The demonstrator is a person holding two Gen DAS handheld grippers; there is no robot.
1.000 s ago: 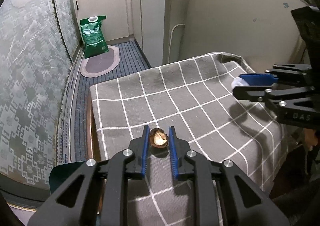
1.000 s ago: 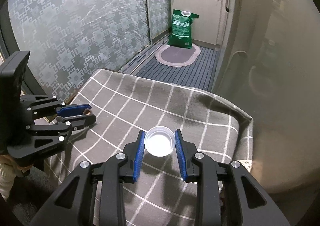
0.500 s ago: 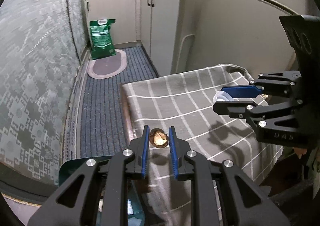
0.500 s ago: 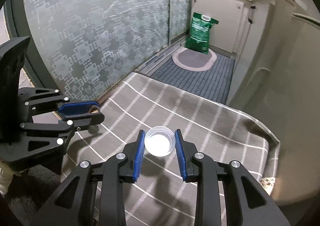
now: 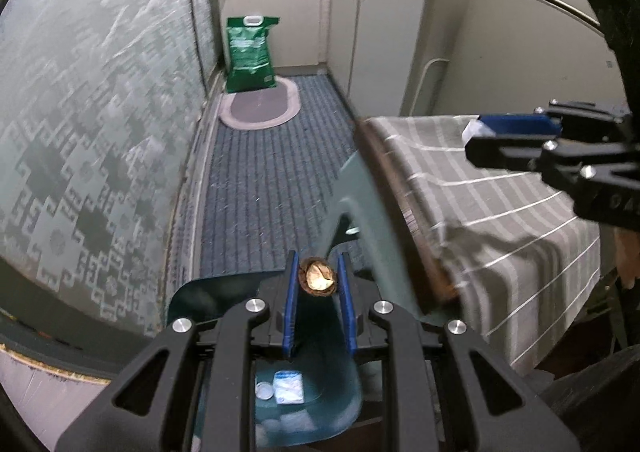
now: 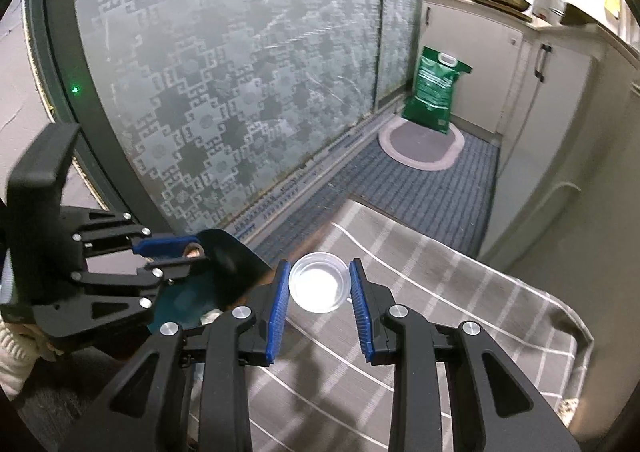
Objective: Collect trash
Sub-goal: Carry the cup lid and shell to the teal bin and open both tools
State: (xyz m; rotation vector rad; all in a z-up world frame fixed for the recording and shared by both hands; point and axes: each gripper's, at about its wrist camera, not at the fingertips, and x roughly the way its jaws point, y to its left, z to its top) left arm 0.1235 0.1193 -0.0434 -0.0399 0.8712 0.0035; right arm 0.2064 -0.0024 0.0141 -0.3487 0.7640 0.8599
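The bin's (image 5: 362,187) tall green wall is standing between the table (image 5: 500,211) and the open bin floor.

Right gripper (image 6: 319,284) at lower centre clamping a clear plastic lid (image 6: 318,282) over grey checked cloth (image 6: 440,292), left gripper (image 6: 176,250) at left holding a walnut shell (image 6: 195,252) above a dark green bin (image 6: 224,264), green bag (image 6: 436,91) at upper right.

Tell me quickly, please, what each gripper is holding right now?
Left gripper: closed on a walnut shell.
Right gripper: closed on a small clear plastic cup.
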